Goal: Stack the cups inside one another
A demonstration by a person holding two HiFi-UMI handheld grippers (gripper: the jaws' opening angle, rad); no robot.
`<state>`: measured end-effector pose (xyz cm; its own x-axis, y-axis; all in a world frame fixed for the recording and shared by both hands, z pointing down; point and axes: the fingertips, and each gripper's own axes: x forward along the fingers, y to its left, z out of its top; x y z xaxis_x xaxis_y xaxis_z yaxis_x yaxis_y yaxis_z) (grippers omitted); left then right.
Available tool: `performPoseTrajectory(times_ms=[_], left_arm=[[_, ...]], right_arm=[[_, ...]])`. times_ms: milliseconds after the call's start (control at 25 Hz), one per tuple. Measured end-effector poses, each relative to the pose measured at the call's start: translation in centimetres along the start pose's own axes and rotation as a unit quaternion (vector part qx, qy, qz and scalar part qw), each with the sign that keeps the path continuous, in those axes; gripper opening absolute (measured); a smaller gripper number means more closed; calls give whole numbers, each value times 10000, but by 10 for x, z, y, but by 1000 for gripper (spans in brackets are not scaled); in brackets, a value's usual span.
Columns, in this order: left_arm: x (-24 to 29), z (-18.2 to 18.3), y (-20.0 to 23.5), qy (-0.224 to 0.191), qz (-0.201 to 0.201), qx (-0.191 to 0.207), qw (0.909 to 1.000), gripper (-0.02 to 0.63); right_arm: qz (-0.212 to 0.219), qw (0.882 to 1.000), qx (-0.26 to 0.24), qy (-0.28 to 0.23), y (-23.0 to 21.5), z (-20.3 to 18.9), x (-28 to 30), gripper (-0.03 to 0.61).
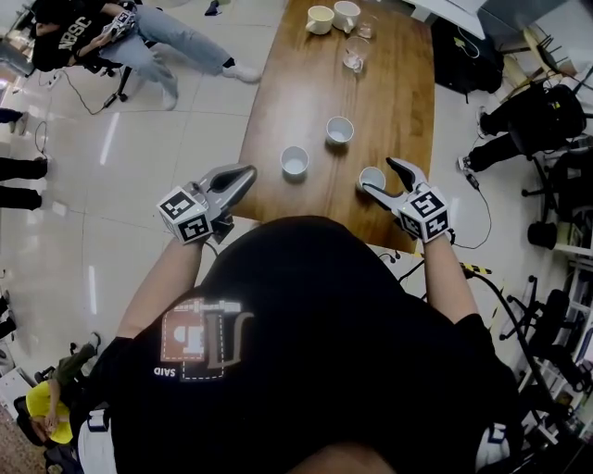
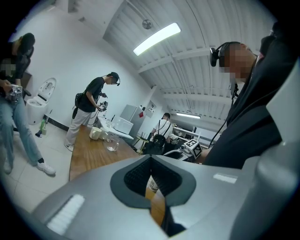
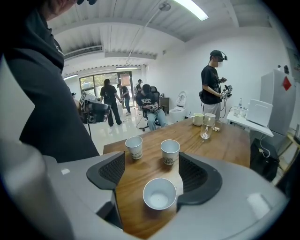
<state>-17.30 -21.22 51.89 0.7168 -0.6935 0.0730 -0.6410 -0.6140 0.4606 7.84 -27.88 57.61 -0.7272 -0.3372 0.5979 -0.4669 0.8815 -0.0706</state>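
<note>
1. Left gripper (image 1: 243,178): at the end of the left forearm, held about level, tips at the near left edge of the table (image 1: 408,102). Jaws pressed together, nothing between them (image 2: 150,161).
2. Right gripper (image 1: 384,178): at the end of the right forearm, tilted down over the table's near right part. Jaws spread wide (image 3: 152,165), with no pinch on anything.
3. Near cup (image 1: 372,177): white, upright, empty, standing on the table between the right gripper's jaws (image 3: 160,193). It sits close against the right-hand jaw and clear of the left-hand one; contact cannot be told.
4. Left cup (image 1: 295,161): white, upright, alone, farther in and left of the near cup (image 3: 134,146). It is just ahead of the left gripper's tips.
5. Right cup (image 1: 340,130): white, upright, alone, beyond the left cup in the head view and beside it in the right gripper view (image 3: 170,151).
6. Glass (image 1: 355,56): clear, well beyond the cups.
7. Mugs (image 1: 320,19): two pale mugs side by side at the table's far end.

No cup sits inside another.
</note>
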Motion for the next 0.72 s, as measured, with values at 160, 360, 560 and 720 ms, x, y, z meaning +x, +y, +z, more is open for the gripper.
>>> performPoseTrajectory(times_ms=[160,360,560,720], left_arm=[[-8,-3,-3,-6,57,-15,10000,2],[-11,-6,-2,16,171,-93,9998,2],[-19,-6,-3,-21,212,-100,9997,2],[-26,-3,-4,-59,250,-61,9996,2]], right_arm=[[-9,9997,57,248,-1,-17,-3,399],[71,9982,-41,595,-1,-35,10,426],[242,9959,-397,770,8,-21,30,440],[175,9963,-388,742,-9,1,44,442]])
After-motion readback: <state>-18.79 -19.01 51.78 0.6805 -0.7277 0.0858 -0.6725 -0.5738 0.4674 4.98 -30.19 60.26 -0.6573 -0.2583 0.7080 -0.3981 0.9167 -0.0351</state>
